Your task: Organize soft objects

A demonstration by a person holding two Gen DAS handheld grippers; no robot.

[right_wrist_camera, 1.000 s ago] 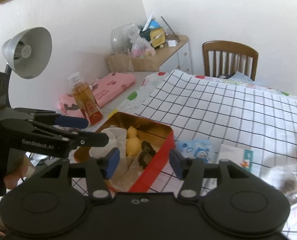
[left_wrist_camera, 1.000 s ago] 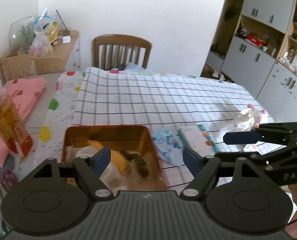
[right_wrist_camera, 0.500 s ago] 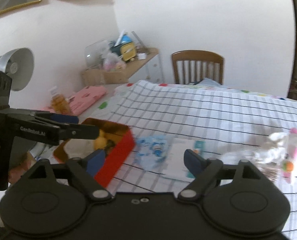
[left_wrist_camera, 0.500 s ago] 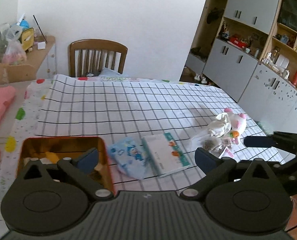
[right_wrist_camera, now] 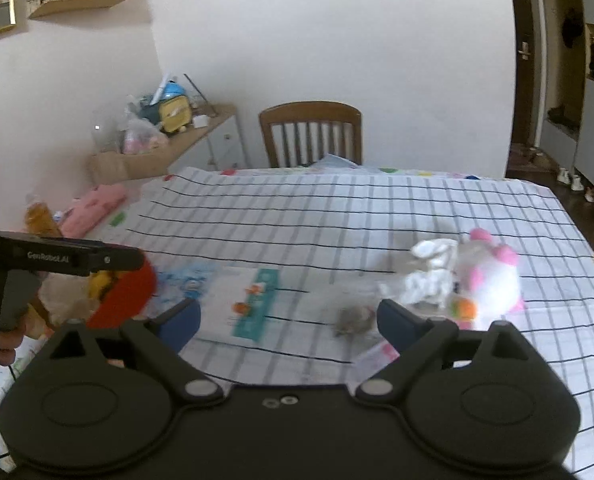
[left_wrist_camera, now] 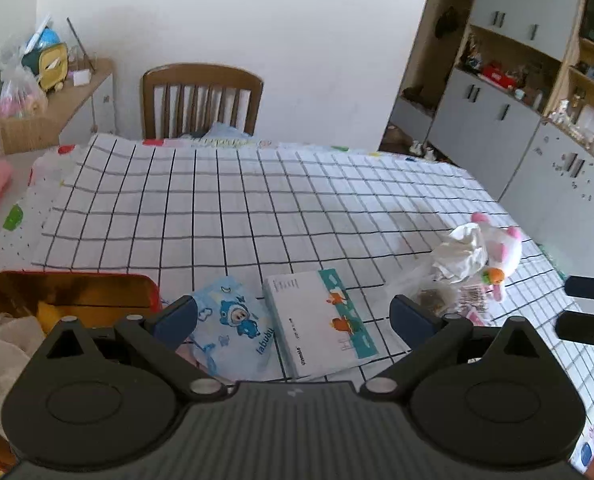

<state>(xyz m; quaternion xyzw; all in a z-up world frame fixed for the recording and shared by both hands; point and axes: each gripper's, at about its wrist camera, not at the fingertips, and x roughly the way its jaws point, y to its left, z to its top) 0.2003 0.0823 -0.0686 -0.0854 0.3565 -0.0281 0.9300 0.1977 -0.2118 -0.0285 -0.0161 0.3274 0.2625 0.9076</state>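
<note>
A red tin box [left_wrist_camera: 77,292] sits at the near left of the checked table and holds a yellow soft toy and white cloth [left_wrist_camera: 9,344]. A blue tissue pack [left_wrist_camera: 233,320] and a white tissue pack [left_wrist_camera: 321,320] lie beside it. A pink-and-white plush toy [left_wrist_camera: 501,252] and crumpled white tissue [left_wrist_camera: 461,252] lie at the right. My left gripper [left_wrist_camera: 293,318] is open and empty above the packs. My right gripper [right_wrist_camera: 289,316] is open and empty, near the plush [right_wrist_camera: 489,276] and the red box [right_wrist_camera: 125,296].
A wooden chair [left_wrist_camera: 201,100] stands at the table's far side. A side cabinet with clutter [left_wrist_camera: 49,80] is at the far left, grey cupboards [left_wrist_camera: 517,120] at the right. A folded pink cloth [right_wrist_camera: 97,208] and a bottle [right_wrist_camera: 41,216] lie left of the table.
Both grippers swung right, from over the red box toward the tissue packs and plush, and both opened wider. The box now sits at the left edge of both views.
</note>
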